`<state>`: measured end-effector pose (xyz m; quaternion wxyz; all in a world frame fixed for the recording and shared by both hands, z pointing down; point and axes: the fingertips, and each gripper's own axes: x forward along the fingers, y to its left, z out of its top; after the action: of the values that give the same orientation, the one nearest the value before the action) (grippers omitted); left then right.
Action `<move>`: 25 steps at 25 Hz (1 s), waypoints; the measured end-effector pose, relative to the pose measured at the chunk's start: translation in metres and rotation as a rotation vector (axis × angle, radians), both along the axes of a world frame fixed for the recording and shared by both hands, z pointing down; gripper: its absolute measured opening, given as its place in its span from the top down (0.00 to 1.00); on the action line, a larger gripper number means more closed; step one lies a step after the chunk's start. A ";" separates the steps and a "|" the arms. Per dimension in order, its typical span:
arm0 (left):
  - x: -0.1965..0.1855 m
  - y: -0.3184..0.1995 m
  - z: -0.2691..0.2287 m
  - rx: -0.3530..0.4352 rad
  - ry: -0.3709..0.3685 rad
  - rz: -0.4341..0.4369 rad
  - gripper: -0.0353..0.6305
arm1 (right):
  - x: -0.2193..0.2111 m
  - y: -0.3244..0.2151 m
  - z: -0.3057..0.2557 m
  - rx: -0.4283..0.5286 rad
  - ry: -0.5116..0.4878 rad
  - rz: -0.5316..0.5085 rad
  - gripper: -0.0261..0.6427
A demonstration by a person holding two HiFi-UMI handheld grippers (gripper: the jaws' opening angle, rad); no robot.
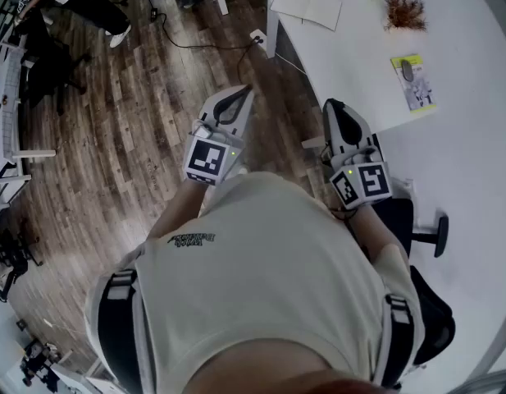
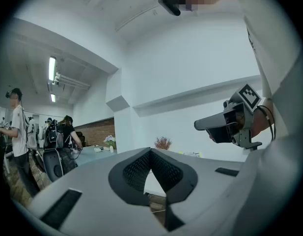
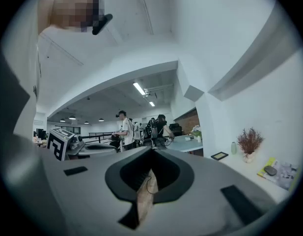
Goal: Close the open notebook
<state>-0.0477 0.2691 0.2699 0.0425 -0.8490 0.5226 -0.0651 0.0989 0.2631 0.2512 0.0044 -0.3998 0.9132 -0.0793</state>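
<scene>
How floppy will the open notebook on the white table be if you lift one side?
The open notebook lies flat and shows thin white pages, so a lifted side would probably bend and flop over. It looks light, and the white table looks smooth, so a plain push may slide the whole notebook rather than close it.

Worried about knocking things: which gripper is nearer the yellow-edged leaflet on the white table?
Right. The right gripper is at the table edge, beside the leaflet; the left gripper is farther off, over the wood floor.
</scene>
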 end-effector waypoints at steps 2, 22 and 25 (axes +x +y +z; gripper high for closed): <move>-0.001 0.001 0.001 0.001 -0.003 0.002 0.93 | 0.000 0.000 -0.001 0.001 0.000 0.001 0.96; 0.018 0.004 0.008 -0.029 0.001 -0.003 0.93 | 0.012 0.001 0.003 -0.005 -0.025 -0.009 0.96; 0.027 0.003 0.009 -0.032 0.002 -0.002 0.93 | 0.021 0.000 0.003 0.004 -0.021 -0.005 0.96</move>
<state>-0.0205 0.2721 0.2785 0.0283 -0.8491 0.5225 -0.0726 0.1196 0.2632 0.2538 0.0145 -0.3968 0.9141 -0.0818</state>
